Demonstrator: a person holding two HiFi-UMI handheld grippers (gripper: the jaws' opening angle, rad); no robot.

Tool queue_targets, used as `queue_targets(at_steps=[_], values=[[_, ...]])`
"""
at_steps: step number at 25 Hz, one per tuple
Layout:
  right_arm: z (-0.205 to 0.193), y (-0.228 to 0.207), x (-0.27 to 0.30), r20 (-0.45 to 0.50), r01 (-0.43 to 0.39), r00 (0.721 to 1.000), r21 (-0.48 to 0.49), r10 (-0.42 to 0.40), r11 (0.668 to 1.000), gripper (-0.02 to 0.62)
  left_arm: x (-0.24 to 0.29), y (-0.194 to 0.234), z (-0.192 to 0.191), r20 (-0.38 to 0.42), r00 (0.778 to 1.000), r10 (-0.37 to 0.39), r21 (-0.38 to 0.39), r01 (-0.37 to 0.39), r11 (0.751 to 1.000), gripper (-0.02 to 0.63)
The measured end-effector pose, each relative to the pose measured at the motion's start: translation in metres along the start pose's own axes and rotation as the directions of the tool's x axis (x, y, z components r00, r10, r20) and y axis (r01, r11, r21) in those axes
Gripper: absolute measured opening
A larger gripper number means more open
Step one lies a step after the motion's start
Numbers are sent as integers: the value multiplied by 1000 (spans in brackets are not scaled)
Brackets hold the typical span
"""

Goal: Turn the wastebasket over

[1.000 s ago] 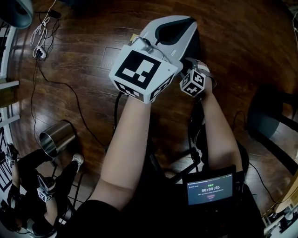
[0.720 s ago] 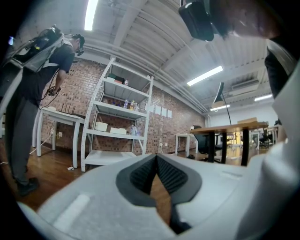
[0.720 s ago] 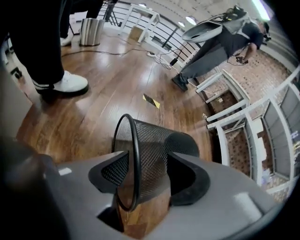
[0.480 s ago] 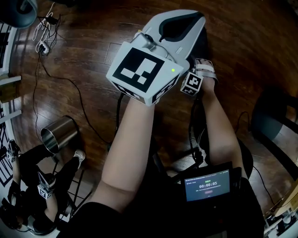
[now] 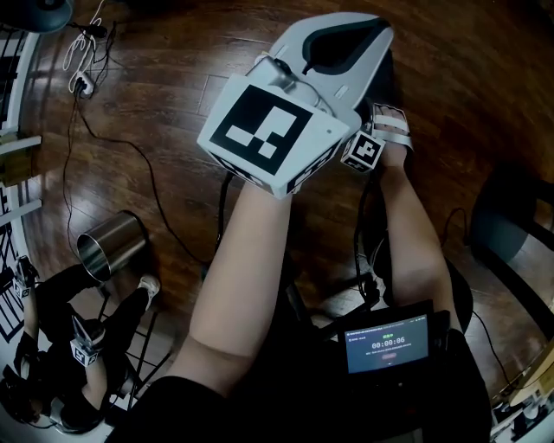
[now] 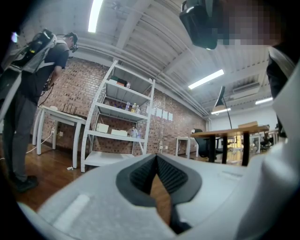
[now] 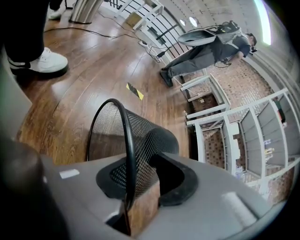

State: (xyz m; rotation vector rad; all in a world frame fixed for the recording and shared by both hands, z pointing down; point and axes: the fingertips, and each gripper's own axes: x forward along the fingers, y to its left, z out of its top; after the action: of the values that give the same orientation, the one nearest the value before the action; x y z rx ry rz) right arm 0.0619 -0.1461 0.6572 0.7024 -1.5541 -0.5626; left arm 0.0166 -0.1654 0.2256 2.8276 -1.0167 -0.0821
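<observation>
The black mesh wastebasket lies on its side on the wood floor, its open mouth facing the right gripper view. My right gripper points down at it with the wire rim and mesh wall between its jaws. The jaws are closing, the rim rests by the left pad, and a gap shows beside the other pad. In the head view only that gripper's marker cube shows; the basket is hidden. My left gripper is held level above it, shut and empty, also.
A steel can stands on the floor at left, with cables and a power strip beyond. A person crouches at bottom left. A chair is at right. White shelves line the brick wall.
My right hand has moved further from me and rolled, so its marker cube now sits higher in the head view. The left gripper has barely shifted.
</observation>
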Motion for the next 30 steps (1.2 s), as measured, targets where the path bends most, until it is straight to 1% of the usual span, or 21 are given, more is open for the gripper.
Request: queue_targets(at_steps=[3,5,8,9,11,15,18,20,23,24,26,30], values=[[-3,-23,-4,-1,8,1000,23,-8,1000,89,0,-4,-2,-6,1000,-7,9,7,1000,3],[-5,-39,-7,-7,10,1000,11,-10,1000,61,0,-4,0,-7,1000,-4,9,4,1000,3],[-6,-64,-13,16,2,1000,-16,-2,1000,31,1,-6,9,-3,1000,-2,9,2,1000,3],[-5,-70,-16,24,-14,1000,-19,15,1000,25,1,-6,10,-2,1000,-4,11,4,1000,3],[-4,-75,-19,31,-77,997,-7,77,997,21,1,-6,6,4,1000,-10,22,10,1000,3],[1,-76,-20,34,-229,973,16,228,973,21,-1,-2,2,14,1000,-7,24,7,1000,3],[7,-75,-24,43,-359,933,53,357,932,21,-1,0,0,13,1000,-7,18,7,1000,3],[10,-70,-27,54,-446,895,84,443,891,21,-2,0,-1,10,1000,-7,17,7,1000,3],[16,-53,-31,73,-558,830,110,554,822,20,-2,1,0,12,1000,-4,17,4,1000,3],[17,-46,-33,78,-585,811,110,580,804,17,-2,1,1,12,1000,-3,16,2,1000,3],[19,-34,-34,85,-622,783,108,616,775,15,-1,1,1,11,1000,-2,13,1,1000,3],[22,-17,-28,80,-662,749,108,658,741,12,-4,2,1,14,1000,-5,-1,5,1000,3]])
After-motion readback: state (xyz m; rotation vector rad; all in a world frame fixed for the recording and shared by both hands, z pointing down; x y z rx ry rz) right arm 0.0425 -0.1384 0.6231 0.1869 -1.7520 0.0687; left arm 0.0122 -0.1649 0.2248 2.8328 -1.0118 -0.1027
